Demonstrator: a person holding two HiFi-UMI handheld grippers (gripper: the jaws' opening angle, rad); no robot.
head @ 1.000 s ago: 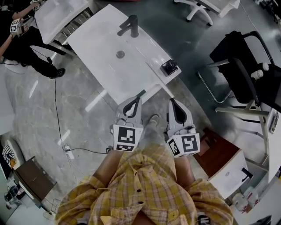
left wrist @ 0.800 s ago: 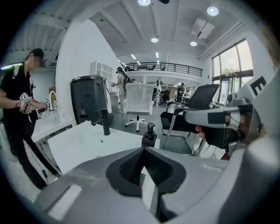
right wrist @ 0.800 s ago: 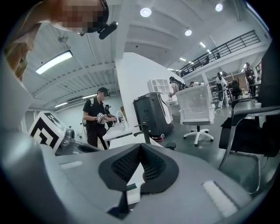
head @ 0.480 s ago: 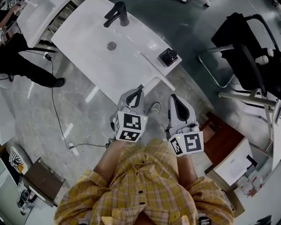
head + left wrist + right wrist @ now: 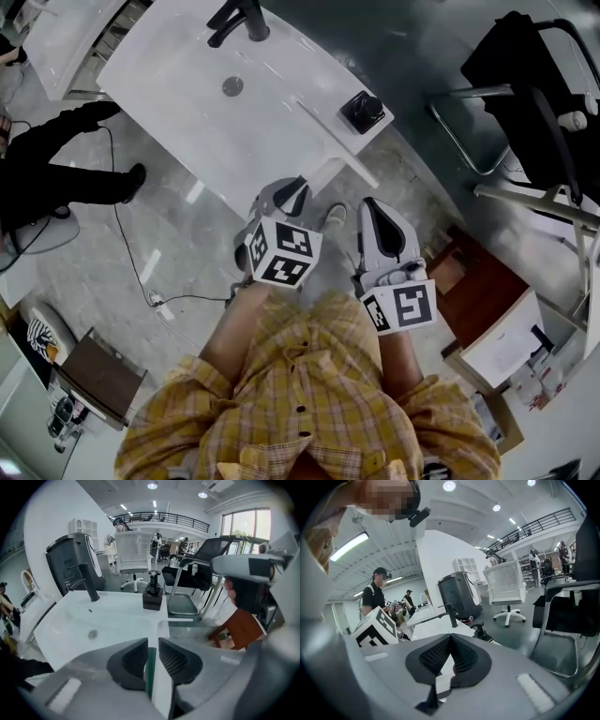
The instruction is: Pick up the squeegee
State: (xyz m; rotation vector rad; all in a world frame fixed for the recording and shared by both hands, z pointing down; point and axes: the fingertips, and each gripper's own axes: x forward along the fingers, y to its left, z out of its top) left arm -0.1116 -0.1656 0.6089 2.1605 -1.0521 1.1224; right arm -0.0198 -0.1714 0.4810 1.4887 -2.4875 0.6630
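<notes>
The left gripper (image 5: pixel 152 643) jaws are opening from closed to a narrow gap. The green edge of the squeegee (image 5: pixel 151 672) shows between them, not yet pinched. This gripper has tipped down toward the near corner of the sink counter (image 5: pixel 112 618), where the squeegee lies. Judgement: approach under way, grasp pending. The right gripper (image 5: pixel 450 644) is closed and empty.

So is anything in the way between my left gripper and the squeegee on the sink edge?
Nothing visible. The handle of the white, green-edged squeegee lies between the opening jaws of the left gripper, at the near edge of the white sink.
</notes>
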